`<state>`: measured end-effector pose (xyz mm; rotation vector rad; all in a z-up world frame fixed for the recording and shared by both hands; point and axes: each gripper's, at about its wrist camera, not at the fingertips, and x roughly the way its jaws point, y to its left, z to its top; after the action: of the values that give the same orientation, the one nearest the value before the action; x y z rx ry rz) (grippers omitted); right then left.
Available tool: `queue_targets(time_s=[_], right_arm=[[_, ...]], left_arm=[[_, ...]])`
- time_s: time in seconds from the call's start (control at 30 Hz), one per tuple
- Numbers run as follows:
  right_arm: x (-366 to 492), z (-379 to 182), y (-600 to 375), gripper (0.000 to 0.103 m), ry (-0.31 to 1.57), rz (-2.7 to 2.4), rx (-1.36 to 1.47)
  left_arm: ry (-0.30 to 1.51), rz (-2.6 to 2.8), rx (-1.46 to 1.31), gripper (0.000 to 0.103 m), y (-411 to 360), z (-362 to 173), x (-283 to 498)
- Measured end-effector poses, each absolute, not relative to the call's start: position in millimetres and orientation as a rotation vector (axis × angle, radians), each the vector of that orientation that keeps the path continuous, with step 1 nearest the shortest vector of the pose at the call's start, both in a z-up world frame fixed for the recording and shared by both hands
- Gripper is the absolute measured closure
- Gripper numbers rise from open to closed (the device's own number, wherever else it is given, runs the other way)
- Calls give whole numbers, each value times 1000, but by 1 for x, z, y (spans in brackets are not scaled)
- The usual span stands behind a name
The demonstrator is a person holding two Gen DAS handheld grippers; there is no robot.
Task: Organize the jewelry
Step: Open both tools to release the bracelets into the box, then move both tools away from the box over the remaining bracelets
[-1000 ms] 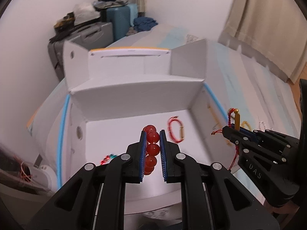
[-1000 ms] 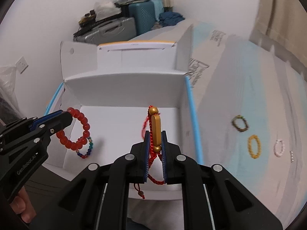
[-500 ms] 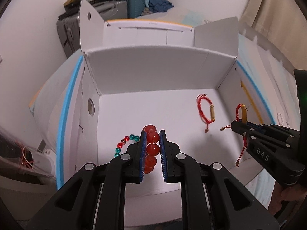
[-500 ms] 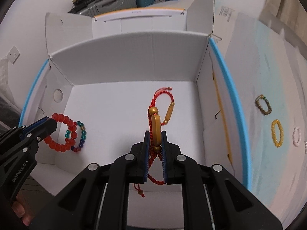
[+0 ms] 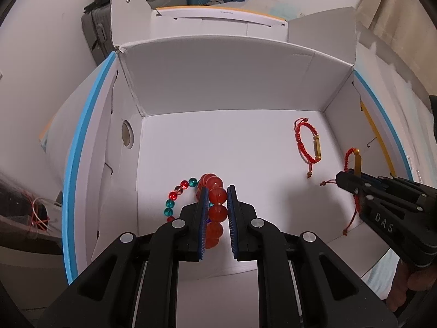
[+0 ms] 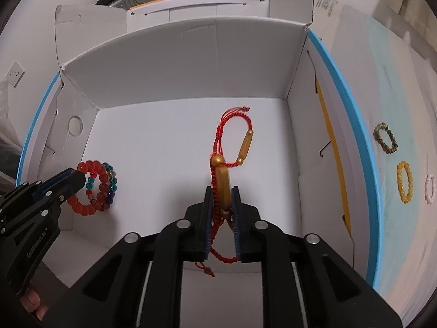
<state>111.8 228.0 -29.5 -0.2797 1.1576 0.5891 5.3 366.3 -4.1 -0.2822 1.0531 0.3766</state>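
My left gripper [image 5: 217, 191] is shut on a bracelet of big red beads [image 5: 217, 195], low over the near left floor of the open white box [image 5: 218, 82]. A bracelet of teal, red and purple beads [image 5: 170, 195] lies on the floor right beside it. My right gripper [image 6: 221, 191] hangs over the box's middle with its jaws opening. A red cord bracelet with a gold tube [image 6: 222, 180] sits blurred between them, and the pads no longer press on it. A second red cord bracelet [image 6: 245, 142] lies flat on the floor just beyond.
Outside the box on the right, a brown-green bracelet [image 6: 385, 138], a yellow one [image 6: 404, 181] and a pale pink one [image 6: 430, 188] lie on the light blue surface. The box flaps stand upright. Suitcases [image 5: 109, 24] are stacked at the back wall.
Both grippers sank from above the box rim down inside it, each with its bracelet. The right jaws have spread apart around the gold tube; the left stayed shut.
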Motion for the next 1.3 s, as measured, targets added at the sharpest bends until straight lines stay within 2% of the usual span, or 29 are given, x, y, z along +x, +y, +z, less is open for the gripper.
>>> queue_targets(time_s=[0.07,0.13,0.17,0.23,0.4,0.5,0.6,0.77,1.3], right_arm=[[110,-28,227,64,1152,604,-267],[108,-24,226,58,1138,614,-256],[108,-22,225,53,1135,616,-255],[106,-17,223,47,1125,630,-248],[102,2,211,26,1071,654,-211],[99,17,200,17,1021,648,-202],[100,31,189,15,986,640,-194],[104,50,159,9,939,603,-182],[140,76,17,8,891,430,-73]], left_arm=[[1050,387,-280,89,367,-2,4],[1035,399,-273,85,366,1,4],[1032,399,-272,80,365,3,3],[1020,410,-259,50,363,7,2],[981,426,-236,30,357,22,-1],[961,426,-220,21,348,31,0],[947,417,-204,10,336,39,3],[926,385,-181,6,310,52,13],[892,187,-108,6,183,63,67]])
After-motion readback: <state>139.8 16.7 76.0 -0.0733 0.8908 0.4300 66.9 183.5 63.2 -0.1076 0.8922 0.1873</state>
